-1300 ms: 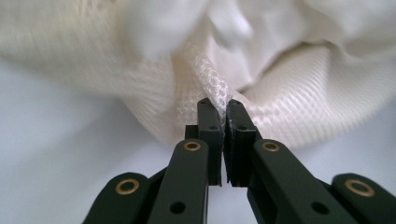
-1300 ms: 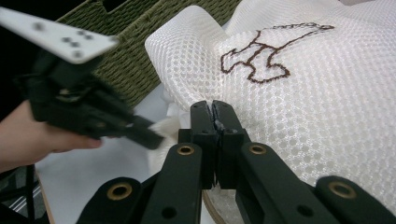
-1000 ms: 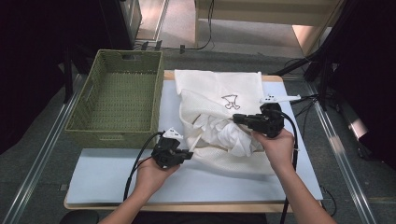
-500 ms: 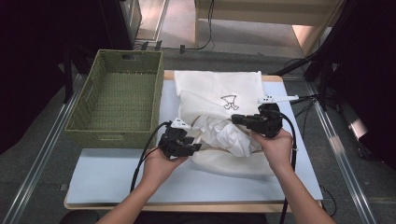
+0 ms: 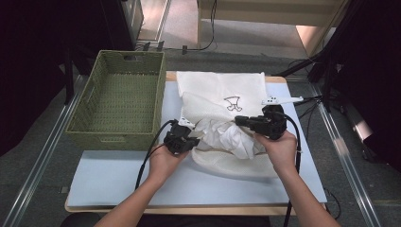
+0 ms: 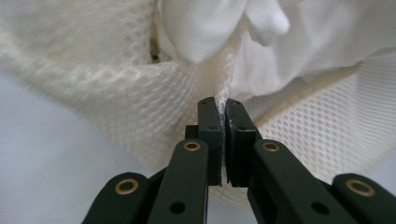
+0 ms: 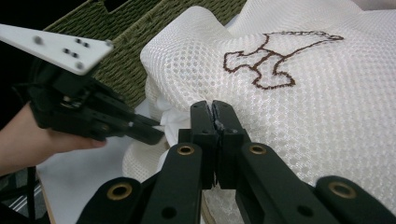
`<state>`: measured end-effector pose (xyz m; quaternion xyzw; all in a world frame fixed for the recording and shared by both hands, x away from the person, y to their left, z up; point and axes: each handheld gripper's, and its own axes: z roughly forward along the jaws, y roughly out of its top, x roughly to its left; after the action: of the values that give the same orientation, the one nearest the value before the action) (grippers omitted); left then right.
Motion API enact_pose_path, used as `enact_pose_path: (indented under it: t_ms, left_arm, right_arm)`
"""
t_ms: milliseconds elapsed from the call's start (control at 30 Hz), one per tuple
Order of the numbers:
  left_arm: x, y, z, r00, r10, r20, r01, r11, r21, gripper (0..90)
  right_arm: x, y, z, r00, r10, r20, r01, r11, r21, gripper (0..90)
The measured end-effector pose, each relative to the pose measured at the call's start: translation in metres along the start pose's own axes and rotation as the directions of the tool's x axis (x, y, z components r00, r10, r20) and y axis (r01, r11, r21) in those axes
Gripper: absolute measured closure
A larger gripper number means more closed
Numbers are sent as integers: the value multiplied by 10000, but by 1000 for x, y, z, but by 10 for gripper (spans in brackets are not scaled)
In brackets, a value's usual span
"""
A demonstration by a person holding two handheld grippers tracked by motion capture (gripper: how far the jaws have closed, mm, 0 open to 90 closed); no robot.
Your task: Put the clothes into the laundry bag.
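One mesh bag (image 5: 222, 94), long axis toward table's far edge, opening nearest.

The white cloth (image 5: 226, 135) is partly hidden inside the mesh bag (image 5: 222, 90), so what garment it is cannot be told. In the left gripper view the bag's near folds blur. The bag's drawn motif (image 7: 275, 58) is cut short by a fold. The basket (image 5: 116, 101) bottom lies in shadow.

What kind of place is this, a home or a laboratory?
Probably a laboratory or recording room, not a home. The white-topped work table stands between metal rails, cables run across the grey floor, and a person works a mesh laundry bag with handheld grippers.
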<state>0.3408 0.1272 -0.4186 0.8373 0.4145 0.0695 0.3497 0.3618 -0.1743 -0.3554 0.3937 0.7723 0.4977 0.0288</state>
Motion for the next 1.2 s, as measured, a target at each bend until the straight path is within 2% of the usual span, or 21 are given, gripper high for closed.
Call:
enact_pose_path:
  t_ms: [133, 200, 333, 400, 500, 567, 633, 733, 833, 933, 1067, 1133, 1200]
  left_arm:
    - [2, -15, -26, 9990, -369, 263, 382, 9980, -509, 884]
    - [2, -25, -36, 9988, -404, 264, 418, 9975, -573, 882]
    - [4, -44, -47, 9939, -924, 600, 942, 9952, -281, 866]
    - [5, -53, -51, 9948, -913, 462, 920, 9957, -133, 856]
    - [4, -56, -55, 9941, -942, 543, 942, 9955, 21, 826]
    - [0, -53, -60, 9955, -809, 490, 815, 9966, -103, 786]
    - [-6, -48, -69, 9978, -491, 437, 507, 9981, -356, 751]
    - [-19, -35, -77, 9977, -122, 670, 162, 9981, -589, 727]
    - [-34, -19, -76, 9955, 350, 879, -270, 9955, -910, 710]
    - [-46, -3, -65, 9914, 717, 1095, -600, 9925, -1070, 756]
    - [-61, 15, -42, 9809, 1431, 1315, -1285, 9852, -1135, 861]
    - [-66, 23, -32, 9776, 1497, 1481, -1327, 9840, -1190, 900]
    - [-69, 31, -23, 9729, 1362, 1870, -1135, 9854, -1268, 900]
  right_arm:
    - [0, 0, 1, 10000, -74, 26, 74, 10000, -47, 900]
    - [1, 0, 1, 10000, -44, 34, 44, 10000, -52, 900]
    - [1, 0, 0, 10000, -2, 38, 2, 10000, -55, 900]
    - [1, 0, 0, 10000, 14, 8, -14, 10000, -68, 900]
    - [2, 0, 1, 10000, -7, -13, 7, 10000, -35, 900]
    - [2, 0, 1, 10000, -40, -3, 40, 10000, 11, 900]
    - [2, 0, 1, 10000, -47, -24, 47, 10000, -4, 900]
    - [2, 0, 1, 10000, -11, -34, 11, 10000, -17, 900]
    - [3, 1, 1, 10000, 2, -63, -2, 10000, -60, 900]
    - [5, 2, -1, 10000, -50, -48, 49, 9999, -92, 900]
    - [4, 2, 0, 9999, -65, -92, 64, 9999, -99, 900]
    - [3, 2, 0, 9999, -95, -82, 94, 9999, -52, 900]
    - [3, 2, 0, 9999, -94, -99, 94, 9999, -61, 900]
